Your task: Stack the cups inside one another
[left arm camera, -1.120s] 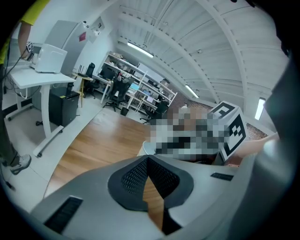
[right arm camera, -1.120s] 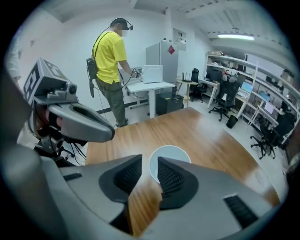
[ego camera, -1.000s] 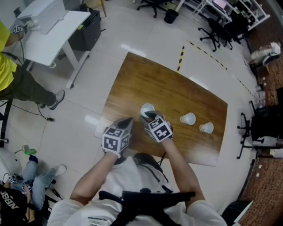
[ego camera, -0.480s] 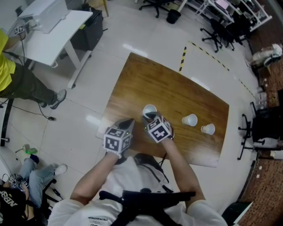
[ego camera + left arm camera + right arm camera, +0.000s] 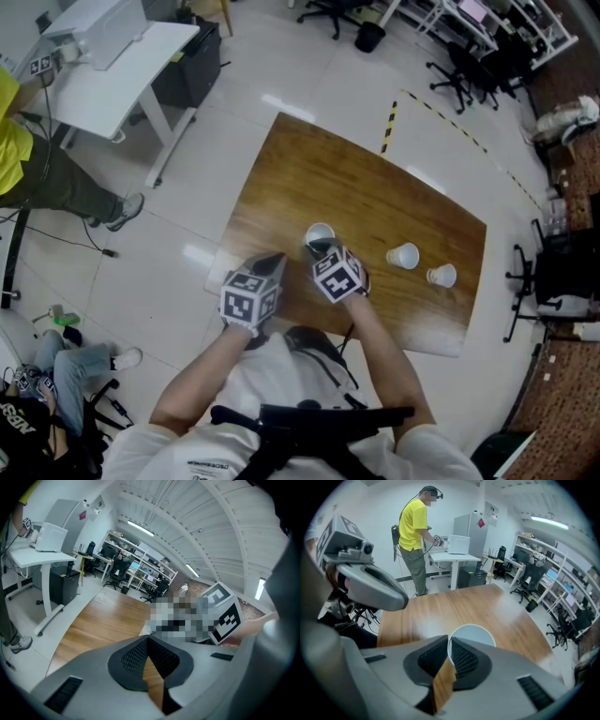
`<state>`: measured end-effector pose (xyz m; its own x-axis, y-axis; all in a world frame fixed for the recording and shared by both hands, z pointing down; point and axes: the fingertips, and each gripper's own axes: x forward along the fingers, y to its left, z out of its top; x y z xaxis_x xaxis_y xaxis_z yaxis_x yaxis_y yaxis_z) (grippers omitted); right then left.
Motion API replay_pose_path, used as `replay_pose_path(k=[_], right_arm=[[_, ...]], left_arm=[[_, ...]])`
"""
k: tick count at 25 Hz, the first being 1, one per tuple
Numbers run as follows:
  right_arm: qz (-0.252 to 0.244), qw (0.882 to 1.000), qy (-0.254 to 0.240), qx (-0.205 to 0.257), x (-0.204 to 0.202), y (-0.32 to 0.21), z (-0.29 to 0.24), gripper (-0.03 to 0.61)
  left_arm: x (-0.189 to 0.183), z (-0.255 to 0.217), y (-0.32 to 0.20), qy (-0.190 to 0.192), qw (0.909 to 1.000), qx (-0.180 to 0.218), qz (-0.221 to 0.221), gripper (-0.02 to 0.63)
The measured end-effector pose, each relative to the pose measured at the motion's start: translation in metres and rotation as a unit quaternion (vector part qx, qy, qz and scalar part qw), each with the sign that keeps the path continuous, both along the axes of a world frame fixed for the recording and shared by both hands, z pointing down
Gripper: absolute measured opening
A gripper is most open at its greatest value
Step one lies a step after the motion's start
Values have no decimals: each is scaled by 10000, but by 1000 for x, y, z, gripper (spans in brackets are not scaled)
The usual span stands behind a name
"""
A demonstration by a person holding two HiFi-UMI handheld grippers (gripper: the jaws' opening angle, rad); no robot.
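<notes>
No cup is yet nested in another, so the stacking is judged to be at its very start. Three white cups are spread apart on the desk (image 5: 309,169). The left gripper (image 5: 270,259) is held over the desk's near edge, its fingers (image 5: 136,656) brought together on nothing. The right gripper (image 5: 320,247) is set at the upright cup (image 5: 320,232), whose near wall is clamped between fingers (image 5: 461,660) that have just been closing. The middle cup (image 5: 403,255) and the far cup (image 5: 441,274), which appear to lie on their sides well off to the right, are left untouched. All the nesting remains to be done.
</notes>
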<state>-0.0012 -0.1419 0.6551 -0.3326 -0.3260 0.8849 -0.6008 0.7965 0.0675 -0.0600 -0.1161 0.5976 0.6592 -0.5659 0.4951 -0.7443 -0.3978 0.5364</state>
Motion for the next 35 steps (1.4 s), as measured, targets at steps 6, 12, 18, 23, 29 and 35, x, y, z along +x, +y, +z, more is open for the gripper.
replay_pose_path(k=[6,12,18,23,29,35], right_arm=[[180,9997,-171,84,7,2,-13,32],[404,9981,-391,234,23,4,-33,32],[717,9938,-725,446,49,7,-64,32],[976,9880,-1024,627,75,10,-96,32],[1209,9817,-1151,919,114,15,-133,32],[1621,9728,-1081,1256,174,9,-162,32]], left_arm=[[6,-2,3,0,10000,10,75,-5],[21,-7,2,6,9996,59,272,-5],[46,-13,2,-2,9984,146,538,-5],[71,-20,2,19,9971,231,731,-5],[102,-32,4,49,9954,334,895,-5],[125,-40,7,74,9939,428,1012,-5]])
